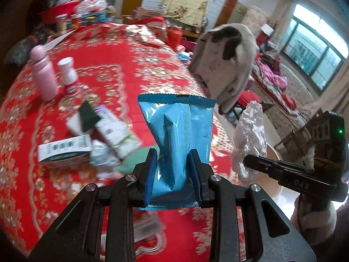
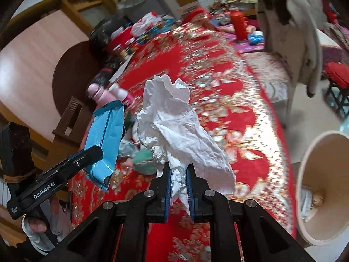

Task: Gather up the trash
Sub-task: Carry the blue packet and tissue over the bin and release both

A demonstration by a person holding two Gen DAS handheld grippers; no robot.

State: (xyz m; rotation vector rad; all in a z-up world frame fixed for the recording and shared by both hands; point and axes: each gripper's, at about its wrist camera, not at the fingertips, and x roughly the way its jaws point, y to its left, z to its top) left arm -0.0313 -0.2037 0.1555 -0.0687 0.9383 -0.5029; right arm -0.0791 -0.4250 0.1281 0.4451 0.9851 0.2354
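While both tongs are hovering above the red tablecloth [image 1: 165, 61], each is carrying one piece of trash. The left tongs [image 1: 173, 170] are clenching a blue wrapper [image 1: 181, 135] near its lower end; most of the pack is standing up beyond the pads. The right tongs [image 2: 178, 182] are clamping a white tissue [image 2: 174, 126] by a twisted tail, with the crumpled bulk billowing out ahead of the fingertips.

A cream bin [image 2: 325, 187] is sitting on the floor to the right of the right tongs, below the table edge, mouth tilted toward the camera. It is judged to be the drop point.

Procedure for the step in hand, the carry to the bin:
- Keep both pairs squeezed until each load is directly over the mouth. The tissue is hanging by a thin tail and is likely to slip if pressure is eased.
- Bring the right tongs over first, since they are nearer the bin, then the left. This is avoiding a collision between the two tools, which are travelling just beside each other.
- Release low over the opening; both items are light and may drift.

Left of the left tongs, boxes [image 1: 65, 152], a pink bottle [image 1: 42, 72] and a white bottle [image 1: 68, 74] are remaining on the cloth. A crumpled clear wrapper [image 1: 102, 155] beside the boxes is probably further trash.
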